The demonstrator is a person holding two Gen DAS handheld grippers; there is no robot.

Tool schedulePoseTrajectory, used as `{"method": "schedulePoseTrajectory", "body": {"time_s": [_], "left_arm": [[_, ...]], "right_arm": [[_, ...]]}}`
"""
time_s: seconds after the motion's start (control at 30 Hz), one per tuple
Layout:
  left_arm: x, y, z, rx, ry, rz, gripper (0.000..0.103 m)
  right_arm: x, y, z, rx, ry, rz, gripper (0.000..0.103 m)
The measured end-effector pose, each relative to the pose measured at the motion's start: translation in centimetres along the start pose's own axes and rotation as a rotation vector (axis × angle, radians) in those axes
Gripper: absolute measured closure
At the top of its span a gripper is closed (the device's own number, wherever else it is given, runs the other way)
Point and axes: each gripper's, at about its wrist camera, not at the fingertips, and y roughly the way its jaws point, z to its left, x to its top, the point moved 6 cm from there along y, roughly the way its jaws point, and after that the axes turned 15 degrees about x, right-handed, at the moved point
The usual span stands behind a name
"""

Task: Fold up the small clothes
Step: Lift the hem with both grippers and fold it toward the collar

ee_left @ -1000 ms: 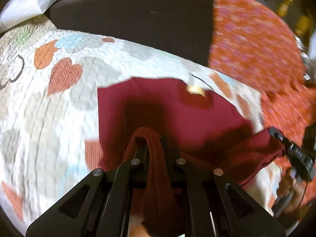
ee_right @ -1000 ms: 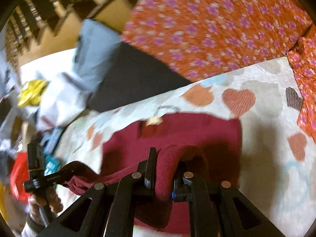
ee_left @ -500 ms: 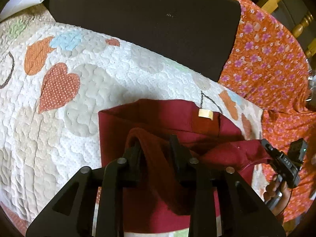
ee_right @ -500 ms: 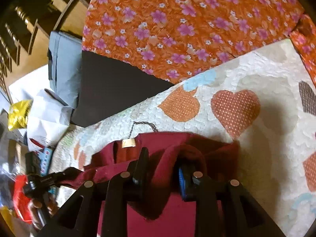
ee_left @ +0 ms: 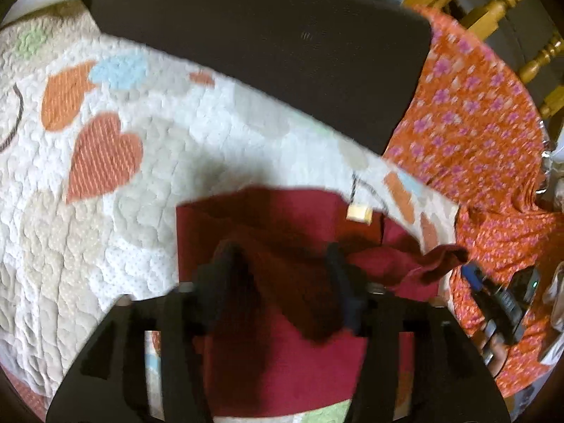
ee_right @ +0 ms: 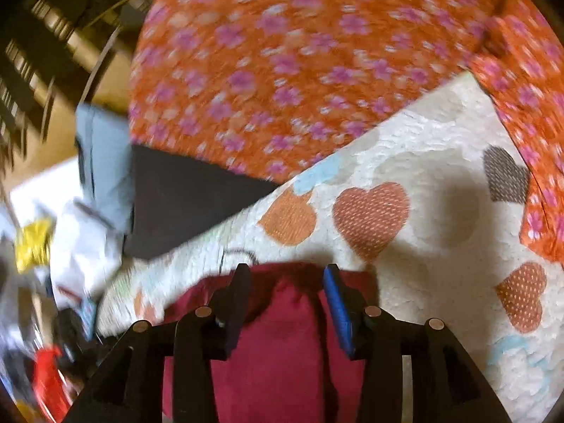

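The dark red soft cloth garment (ee_left: 282, 363) is lying on the white quilted blanket with hearts (ee_left: 141, 211), its small tan tag (ee_left: 359, 213) at 12 o'clock. The left gripper (ee_left: 282, 264) is spreading wide, red cloth draping loose between its fingers. The right gripper (ee_right: 285, 278) is spread wide too, gripping nothing. To fold well, let the lifted edge drop flat and line up. The orange flowered cloth (ee_right: 299, 70) is lying at 2 o'clock, the black flat pad (ee_left: 264, 42) at 12; neither is blocking.

Nothing readable anywhere tbh, the small tan tag (ee_left: 359, 213) on the maroon garment (ee_left: 282, 363) is just a blurry blank patch.
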Motion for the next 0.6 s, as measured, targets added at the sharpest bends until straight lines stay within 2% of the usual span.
{"method": "schedulePoseTrajectory", "body": {"time_s": [0.07, 0.13, 0.23, 0.3, 0.37, 0.47, 0.53, 0.6], "left_arm": [[0.9, -1.0, 0.5, -0.013, -0.053, -0.056, 0.024], [1.4, -1.5, 0.9, -0.010, -0.087, -0.086, 0.023], [1.0, -0.9, 0.2, 0.005, -0.042, -0.071, 0.023], [0.4, 0.0, -0.3, 0.022, -0.011, -0.052, 0.023], [0.0, 1.7, -0.6, 0.058, 0.000, -0.030, 0.023], [-0.6, 4.9, -0.2, 0.144, -0.006, 0.008, 0.023], [-1.5, 6.4, 0.3, 0.202, 0.019, 0.039, 0.023], [-2.5, 6.6, 0.5, 0.195, 0.052, 0.033, 0.023]], "right_arm": [[-1.0, 1.4, 1.4, -0.004, -0.096, 0.056, 0.062], [-2.0, 3.3, 2.7, -0.009, -0.186, 0.112, 0.062], [-2.6, 6.4, 3.9, -0.013, -0.249, 0.164, 0.062], [-2.7, 7.9, 3.7, -0.035, -0.253, 0.167, 0.062], [-1.9, 9.8, 2.8, -0.102, -0.253, 0.148, 0.062], [-0.8, 12.6, 0.1, -0.268, -0.265, 0.165, 0.062], [-1.0, 13.2, -0.8, -0.280, -0.241, 0.191, 0.062], [-1.0, 11.8, -0.2, -0.246, -0.232, 0.175, 0.062]]}}
